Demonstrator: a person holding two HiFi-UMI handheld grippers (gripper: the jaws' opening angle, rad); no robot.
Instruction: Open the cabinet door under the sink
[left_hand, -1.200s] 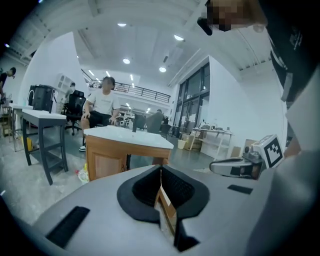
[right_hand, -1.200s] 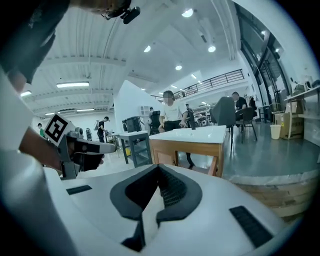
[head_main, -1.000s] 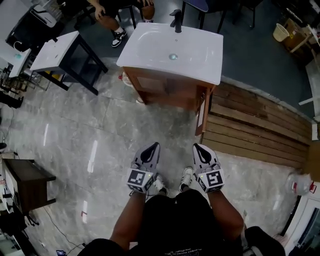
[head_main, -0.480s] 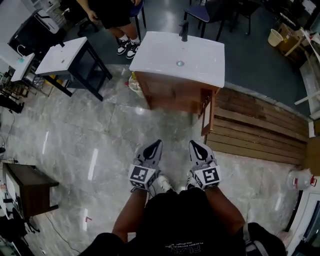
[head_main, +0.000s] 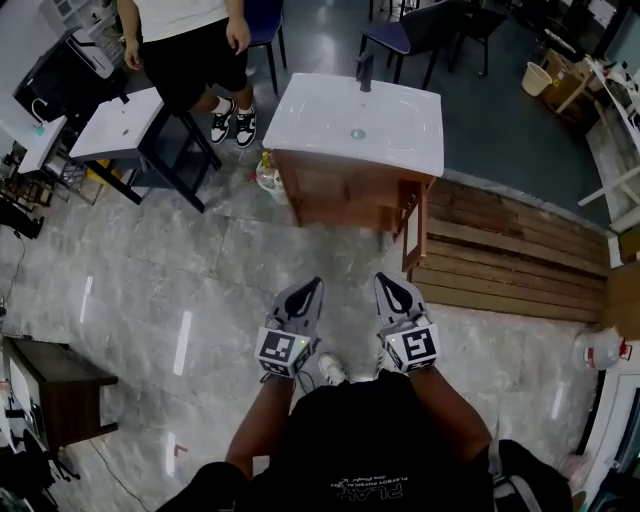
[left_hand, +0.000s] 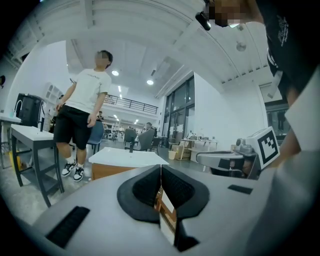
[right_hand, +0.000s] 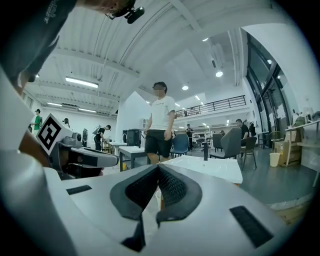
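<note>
Left gripper (head_main: 311, 288) and right gripper (head_main: 386, 281) hover, jaws together and empty. The cabinet door (head_main: 413, 228) beneath the sink (head_main: 400, 130) stands ajar.

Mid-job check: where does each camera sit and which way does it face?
Head view: on the person's head, looking steeply down at the floor and the sink cabinet ahead; the person's arms, left gripper and right gripper show.
Left gripper view: on the left gripper, facing level along its shut jaws toward the cabinet; right gripper at right.
Right gripper view: on the right gripper, facing level along its shut jaws toward the sink top; left gripper at left.
Both gripper views share the bystander in white.
</note>
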